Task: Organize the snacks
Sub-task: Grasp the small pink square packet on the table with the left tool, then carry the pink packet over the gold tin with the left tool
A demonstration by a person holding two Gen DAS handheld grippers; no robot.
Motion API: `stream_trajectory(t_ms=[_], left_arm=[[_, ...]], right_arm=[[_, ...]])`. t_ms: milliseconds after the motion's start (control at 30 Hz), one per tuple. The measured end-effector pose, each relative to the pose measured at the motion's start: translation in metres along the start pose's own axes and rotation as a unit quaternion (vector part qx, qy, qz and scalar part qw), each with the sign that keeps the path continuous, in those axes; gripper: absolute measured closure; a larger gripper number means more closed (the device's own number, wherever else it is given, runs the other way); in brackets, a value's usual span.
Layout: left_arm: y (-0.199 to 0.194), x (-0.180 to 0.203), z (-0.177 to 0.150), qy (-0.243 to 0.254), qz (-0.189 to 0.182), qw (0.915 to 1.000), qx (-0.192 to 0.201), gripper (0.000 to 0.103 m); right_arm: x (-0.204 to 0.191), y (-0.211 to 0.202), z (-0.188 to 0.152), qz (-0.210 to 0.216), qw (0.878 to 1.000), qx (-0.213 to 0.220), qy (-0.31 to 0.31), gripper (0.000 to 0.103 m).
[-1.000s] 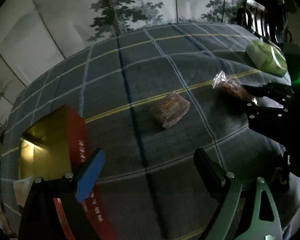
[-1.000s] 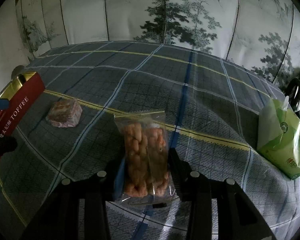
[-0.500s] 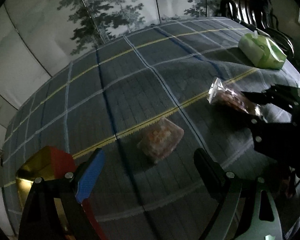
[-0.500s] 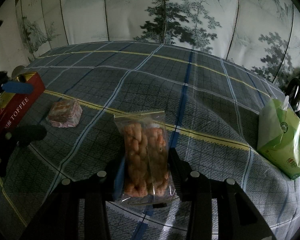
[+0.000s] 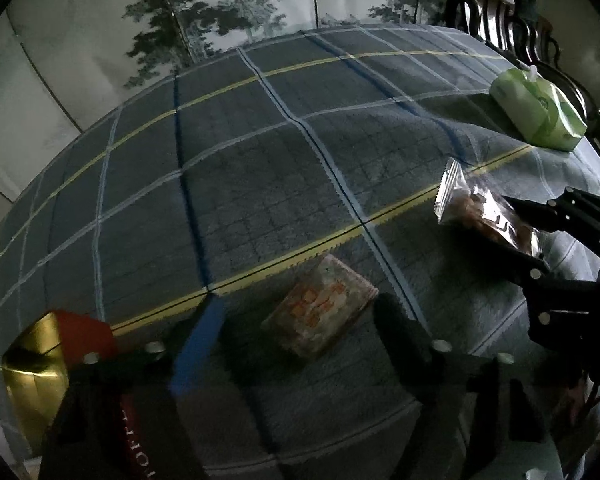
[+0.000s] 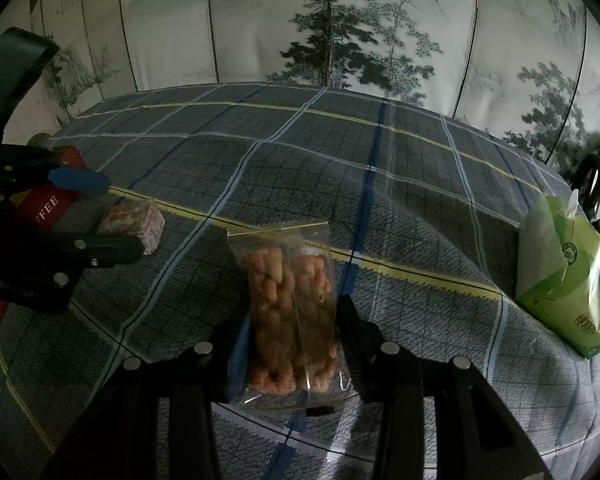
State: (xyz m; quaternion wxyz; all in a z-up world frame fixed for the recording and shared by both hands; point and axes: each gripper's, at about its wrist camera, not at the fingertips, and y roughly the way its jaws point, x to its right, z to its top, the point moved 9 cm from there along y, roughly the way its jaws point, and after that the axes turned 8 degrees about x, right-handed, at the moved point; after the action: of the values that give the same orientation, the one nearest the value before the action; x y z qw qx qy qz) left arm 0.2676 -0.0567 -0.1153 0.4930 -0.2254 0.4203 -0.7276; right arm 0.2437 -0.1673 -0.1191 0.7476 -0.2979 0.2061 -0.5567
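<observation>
My right gripper (image 6: 290,320) is shut on a clear bag of orange snacks (image 6: 290,312) and holds it over the plaid tablecloth; the bag also shows in the left wrist view (image 5: 480,212). A small wrapped snack packet (image 5: 320,316) lies on the cloth between the fingers of my open left gripper (image 5: 300,320), which hovers just above it. The packet also shows in the right wrist view (image 6: 134,224), with the left gripper (image 6: 96,216) over it. A red and gold toffee box (image 5: 48,364) stands at the lower left.
A green tissue pack (image 5: 538,116) lies at the far right of the table near a dark wooden chair (image 5: 500,20). The plaid tablecloth (image 5: 260,160) covers the round table. A painted folding screen (image 6: 340,20) stands behind.
My left gripper has moved right and forward from the toffee box until the wrapped packet sits between its open fingers. The right gripper has held still with the bag.
</observation>
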Motion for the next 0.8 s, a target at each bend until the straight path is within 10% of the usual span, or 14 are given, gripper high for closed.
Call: stream_trajectory(t_ms=[267, 800], left_arm=[[0.001, 0.005, -0.008, -0.026, -0.019, 0.9994, -0.015, 0.073], [-0.023, 0.008, -0.035, -0.089, -0.014, 0.9953, -0.033, 0.077]], right_arm=[[0.001, 0.0, 0.0, 0.0, 1.0, 0.0, 0.0, 0.062], [0.0, 0.0, 0.0, 0.0, 1.0, 0.0, 0.0, 0.062]])
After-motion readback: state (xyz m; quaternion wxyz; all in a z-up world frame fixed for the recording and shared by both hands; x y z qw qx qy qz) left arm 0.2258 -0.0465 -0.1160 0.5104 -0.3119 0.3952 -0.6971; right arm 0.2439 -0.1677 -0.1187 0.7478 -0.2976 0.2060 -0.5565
